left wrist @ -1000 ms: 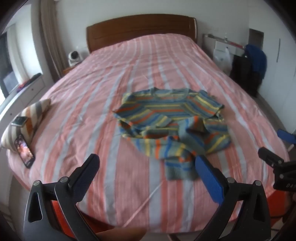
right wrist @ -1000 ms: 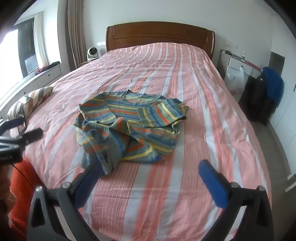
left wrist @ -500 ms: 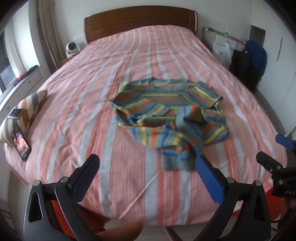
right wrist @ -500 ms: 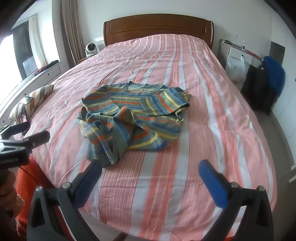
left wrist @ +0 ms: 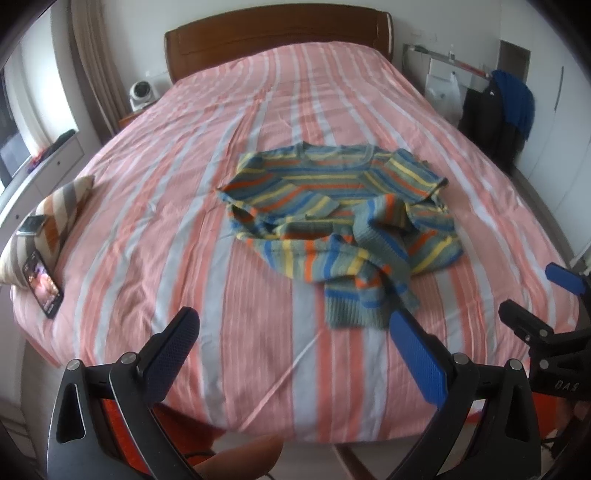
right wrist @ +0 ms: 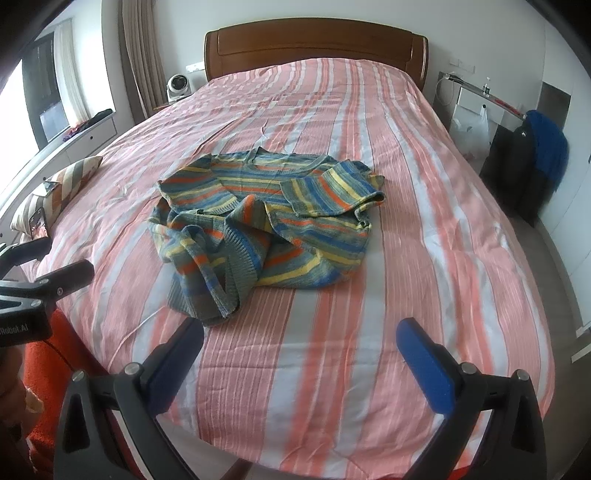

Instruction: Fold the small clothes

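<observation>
Status: my left gripper (left wrist: 291, 332) is spread wide, nothing between the pads, held over the near edge of the bed (left wrist: 258, 387). My right gripper (right wrist: 301, 339) is in the same condition: spread, empty, also at the near edge.

Task item: striped sweater (left wrist: 340, 221), rumpled, lying approx. centre of the striped bedcover. In left wrist view it sits centre to right of centre in the frame; in right wrist view (right wrist: 266, 218) it sits centre to left of centre. Judgement: it lies ahead of and between the two grippers, neither touching it.

Axis: collar is at the far side, toward the headboard (left wrist: 277, 33); the body runs toward me. One sleeve (left wrist: 354, 306) is bunched over the front, and its ribbed cuff trails down to the nearest point of the garment.

Key relation: in left wrist view that cuff appears just above and beside the left gripper's blue right-hand pad (left wrist: 417, 358). In right wrist view the same cuff end (right wrist: 207, 302) sits just above the dark left-hand pad (right wrist: 177, 365). Judgement: cuff is near both, marginally closer to the left gripper; the garment's far shoulder at right of frame suits the right one.

Assessment: no fold begun. Sleeve prob. needs pulling out flat first. Risk: pinching bedcover along w/ the knit.
</observation>
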### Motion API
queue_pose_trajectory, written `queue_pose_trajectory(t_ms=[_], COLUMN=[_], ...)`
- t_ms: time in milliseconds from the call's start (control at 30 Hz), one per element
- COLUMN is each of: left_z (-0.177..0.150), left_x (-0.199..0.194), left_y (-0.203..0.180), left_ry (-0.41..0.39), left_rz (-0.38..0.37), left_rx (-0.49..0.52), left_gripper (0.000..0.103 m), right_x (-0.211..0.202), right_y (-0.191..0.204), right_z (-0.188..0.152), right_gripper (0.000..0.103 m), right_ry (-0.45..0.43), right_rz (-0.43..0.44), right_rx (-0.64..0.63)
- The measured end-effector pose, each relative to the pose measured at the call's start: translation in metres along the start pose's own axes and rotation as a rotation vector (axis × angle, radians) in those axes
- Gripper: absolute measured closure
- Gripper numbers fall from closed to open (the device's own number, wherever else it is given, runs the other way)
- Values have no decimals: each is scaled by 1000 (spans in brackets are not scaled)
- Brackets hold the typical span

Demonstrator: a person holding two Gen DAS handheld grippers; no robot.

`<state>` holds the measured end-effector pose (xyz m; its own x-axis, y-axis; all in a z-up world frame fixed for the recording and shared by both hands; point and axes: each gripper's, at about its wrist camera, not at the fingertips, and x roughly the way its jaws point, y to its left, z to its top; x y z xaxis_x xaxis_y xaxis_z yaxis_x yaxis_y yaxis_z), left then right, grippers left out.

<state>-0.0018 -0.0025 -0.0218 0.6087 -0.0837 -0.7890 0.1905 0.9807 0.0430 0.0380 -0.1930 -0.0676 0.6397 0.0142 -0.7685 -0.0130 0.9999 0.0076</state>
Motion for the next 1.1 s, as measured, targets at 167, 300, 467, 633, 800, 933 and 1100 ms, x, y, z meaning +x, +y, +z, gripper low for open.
queue_pose_trajectory(t_ms=[167,300,467,633,800,933,1100], left_z=[-2,-5,-6,-6,-5,-5,-6], left_x=[4,4,6,6,6,7,7], left_y=[-3,-7,-7,-7,-7,-7,-5], left_ry=[18,21,30,27,28,31,39], left_rz=[-7,-8,-8,-8,-9,-8,-8], left_rx=[6,16,16,16,17,18,12], left_gripper=[0,0,0,0,0,0,0], right_x=[3,3,3,2,1,1,2], right_y=[-2,-2,-2,-2,-3,-3,-3], right_z=[-2,-4,-3,-3,-2,-2,-2], right_gripper=[0,0,0,0,0,0,0], right_ry=[9,19,18,16,9,6,12], right_rz=[0,5,3,-2,-11,-17,-14], right_rx=[11,13,13,19,21,21,19])
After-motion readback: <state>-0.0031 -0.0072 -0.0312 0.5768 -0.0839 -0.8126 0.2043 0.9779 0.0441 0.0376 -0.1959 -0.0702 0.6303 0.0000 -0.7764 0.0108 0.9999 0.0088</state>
